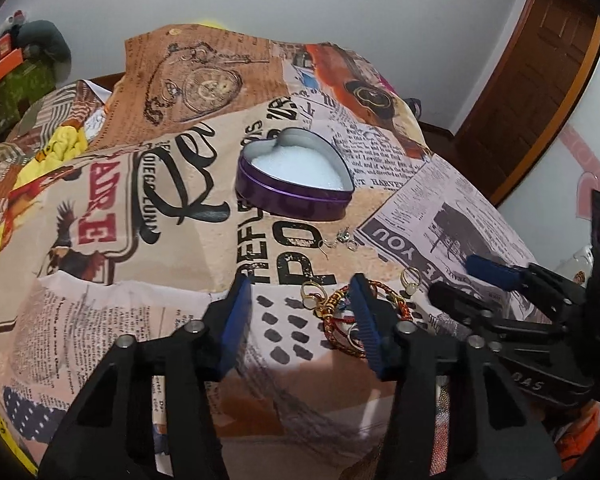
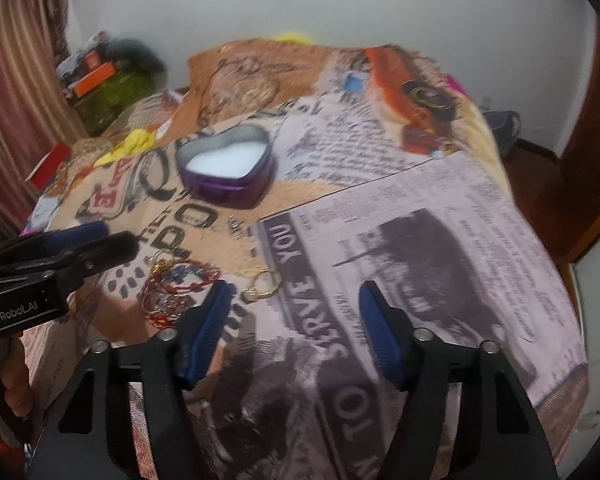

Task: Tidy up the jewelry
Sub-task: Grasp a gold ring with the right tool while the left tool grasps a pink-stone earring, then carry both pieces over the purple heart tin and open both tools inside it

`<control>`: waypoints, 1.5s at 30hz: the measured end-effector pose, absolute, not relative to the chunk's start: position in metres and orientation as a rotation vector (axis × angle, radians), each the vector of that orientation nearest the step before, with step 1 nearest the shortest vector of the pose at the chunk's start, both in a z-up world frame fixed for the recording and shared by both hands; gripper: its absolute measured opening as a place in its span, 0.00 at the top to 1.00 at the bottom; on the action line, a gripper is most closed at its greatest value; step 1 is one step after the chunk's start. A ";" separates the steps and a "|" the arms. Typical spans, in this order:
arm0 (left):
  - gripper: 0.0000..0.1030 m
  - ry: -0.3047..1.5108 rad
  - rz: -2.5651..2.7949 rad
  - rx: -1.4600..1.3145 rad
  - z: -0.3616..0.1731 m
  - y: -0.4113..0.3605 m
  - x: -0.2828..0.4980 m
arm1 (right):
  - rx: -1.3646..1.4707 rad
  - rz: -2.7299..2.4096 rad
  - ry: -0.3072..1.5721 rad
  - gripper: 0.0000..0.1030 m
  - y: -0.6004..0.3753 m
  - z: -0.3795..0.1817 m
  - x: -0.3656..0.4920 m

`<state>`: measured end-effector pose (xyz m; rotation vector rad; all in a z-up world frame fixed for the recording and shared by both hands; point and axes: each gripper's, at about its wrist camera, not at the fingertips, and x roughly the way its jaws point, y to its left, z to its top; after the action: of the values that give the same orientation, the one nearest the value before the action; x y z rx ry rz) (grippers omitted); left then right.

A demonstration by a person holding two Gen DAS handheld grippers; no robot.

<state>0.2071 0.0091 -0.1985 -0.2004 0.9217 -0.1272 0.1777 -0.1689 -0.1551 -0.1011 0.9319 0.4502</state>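
Newsprint-patterned bedspread (image 1: 180, 208), purple heart tin (image 1: 296, 178) lidless at centre, red bracelets (image 1: 342, 312) and gold rings (image 2: 262, 284) nearer, left gripper (image 1: 300, 300) and right gripper (image 2: 294, 304) both gaping, empty.

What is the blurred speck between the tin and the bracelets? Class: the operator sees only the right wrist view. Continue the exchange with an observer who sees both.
Observer: A silver hook earring, lying on the cloth apart from the purple heart tin.
Operator: Are the left tongs holding anything?
Observer: No, the left tongs are open and empty.
Operator: Is there any ring besides the gold ring I see?
Observer: Yes, a second gold ring lies beside the bracelets.
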 end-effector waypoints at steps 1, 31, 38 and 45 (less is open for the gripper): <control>0.55 0.922 -0.130 -0.194 -0.200 0.008 0.208 | -0.113 0.460 0.939 0.52 -0.166 -0.157 0.179; 0.74 0.997 -0.245 -0.132 -0.210 -0.035 0.203 | -0.111 0.466 0.950 0.92 -0.182 -0.162 0.173; 0.74 1.008 -0.246 -0.130 -0.214 -0.037 0.205 | -0.096 0.462 0.939 0.92 -0.185 -0.157 0.169; 0.88 0.984 -0.245 -0.124 -0.210 -0.037 0.202 | -0.090 0.459 0.918 0.92 -0.186 -0.148 0.165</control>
<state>0.2023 -0.0372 -0.2097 -0.1245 0.9840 -0.2447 0.1648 -0.1856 -0.1483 -0.0896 0.9180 0.4593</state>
